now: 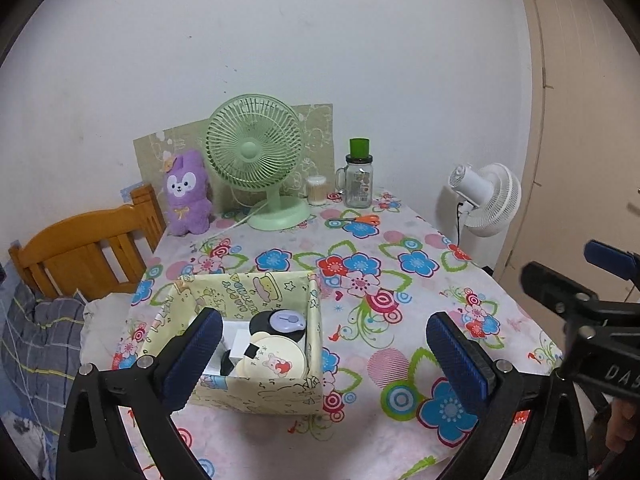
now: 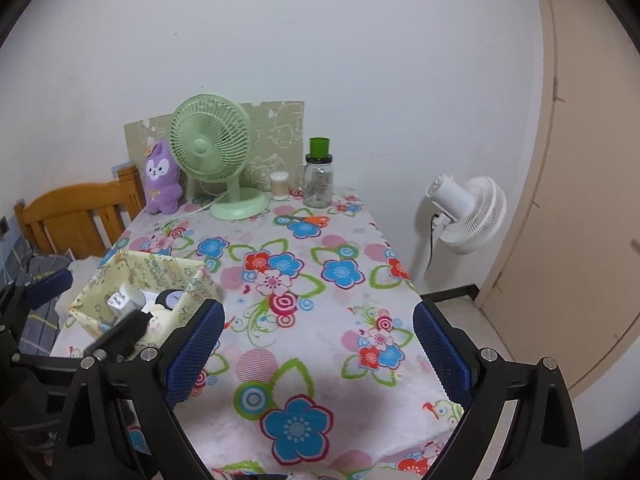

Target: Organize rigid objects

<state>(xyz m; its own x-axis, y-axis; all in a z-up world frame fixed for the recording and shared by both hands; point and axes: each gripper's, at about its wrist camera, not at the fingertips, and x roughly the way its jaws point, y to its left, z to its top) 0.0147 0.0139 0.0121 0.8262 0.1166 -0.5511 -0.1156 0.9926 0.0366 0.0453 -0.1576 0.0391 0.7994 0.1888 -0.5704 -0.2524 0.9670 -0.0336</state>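
Yellow fabric bin (image 1: pixel 256 388) already holds the small items; left gripper (image 1: pixel 324 354) and right gripper (image 2: pixel 318 354) both gape empty, best lifted clear without snagging its rim.

The left hand-held gripper (image 1: pixel 324 354) covers part of the storage box (image 1: pixel 256 390), whose contents overlap and can't all be made out. The jar (image 1: pixel 359 184) label's too small to read.
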